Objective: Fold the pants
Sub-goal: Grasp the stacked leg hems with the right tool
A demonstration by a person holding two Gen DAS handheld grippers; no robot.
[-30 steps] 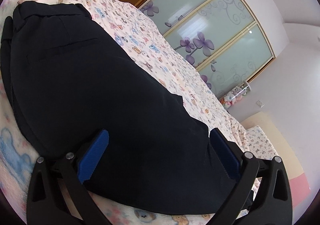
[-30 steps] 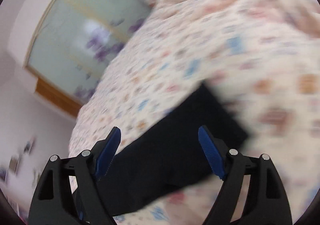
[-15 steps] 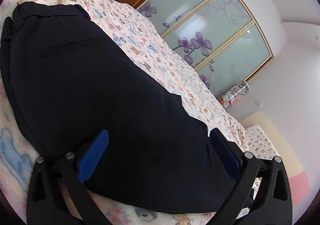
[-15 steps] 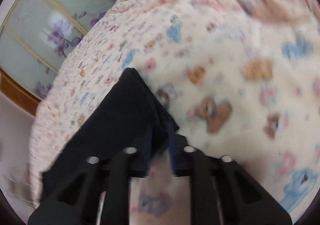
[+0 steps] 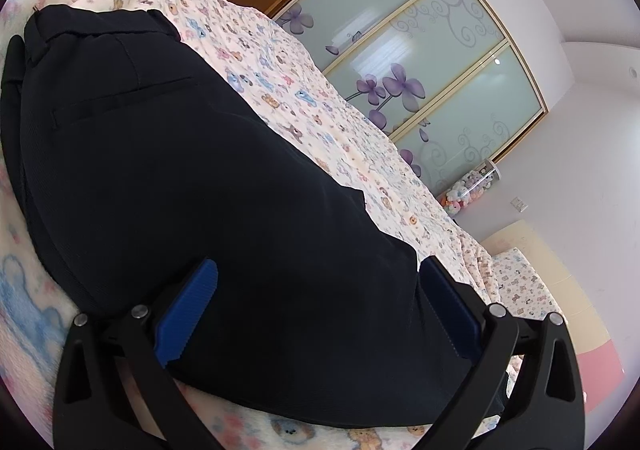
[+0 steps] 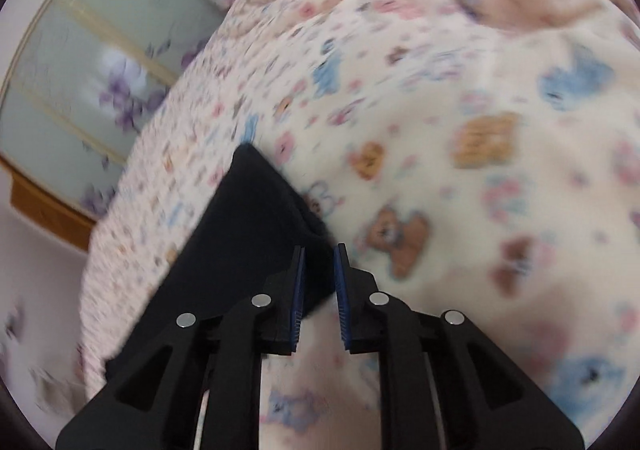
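Since a second ago the right tongs (image 6: 319, 270) clamped onto the pants (image 6: 248, 218) hem on the bed (image 6: 460, 98), left tongs (image 5: 316, 286) hang wide open, so I'd guess the folding's barely begun.

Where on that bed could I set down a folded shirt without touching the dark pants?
Free blanket lies between the pants and the flowered wardrobe doors, and right of the leg end pinched in the right gripper. It is crowded near the open left gripper, where the pants cover the blanket.
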